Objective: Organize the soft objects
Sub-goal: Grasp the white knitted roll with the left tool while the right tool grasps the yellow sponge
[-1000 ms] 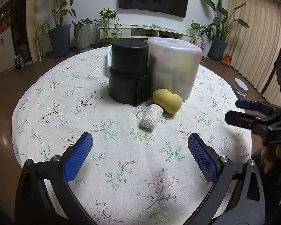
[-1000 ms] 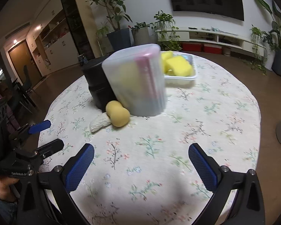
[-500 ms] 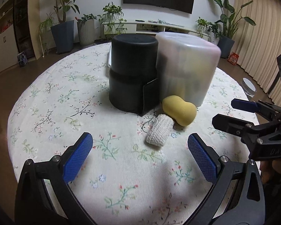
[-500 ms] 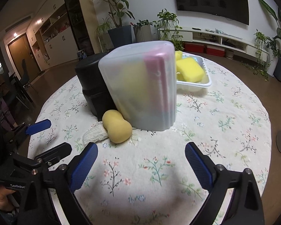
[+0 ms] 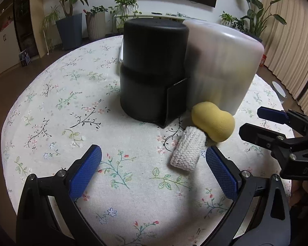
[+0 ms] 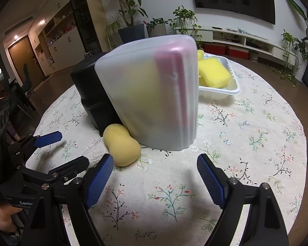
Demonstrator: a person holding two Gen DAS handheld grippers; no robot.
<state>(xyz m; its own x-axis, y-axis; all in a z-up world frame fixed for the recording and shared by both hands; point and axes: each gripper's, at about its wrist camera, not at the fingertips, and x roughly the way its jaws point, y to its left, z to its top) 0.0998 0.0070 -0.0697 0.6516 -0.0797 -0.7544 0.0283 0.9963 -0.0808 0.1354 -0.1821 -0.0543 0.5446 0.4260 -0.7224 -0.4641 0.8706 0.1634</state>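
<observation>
A yellow peanut-shaped sponge [image 5: 214,124] lies on the flowered tablecloth against a frosted plastic container [image 5: 221,65]; it also shows in the right wrist view [image 6: 121,144]. A white knitted roll [image 5: 187,149] lies in front of it, partly hidden in the right wrist view [image 6: 94,152]. My left gripper [image 5: 152,170] is open and empty, just short of the roll. My right gripper [image 6: 154,178] is open and empty, close to the sponge. It shows at the right of the left wrist view [image 5: 267,123].
A black cylindrical container [image 5: 152,69] stands beside the frosted container [image 6: 152,102]. A white tray [image 6: 233,87] with yellow sponges [image 6: 214,72] sits behind them. The round table's edge [image 5: 8,121] drops off to the left. Potted plants and a TV stand are far behind.
Both grippers have moved forward toward the sponge and the knitted roll, which now look larger and closer. Both stay open. Nothing on the table has moved.
</observation>
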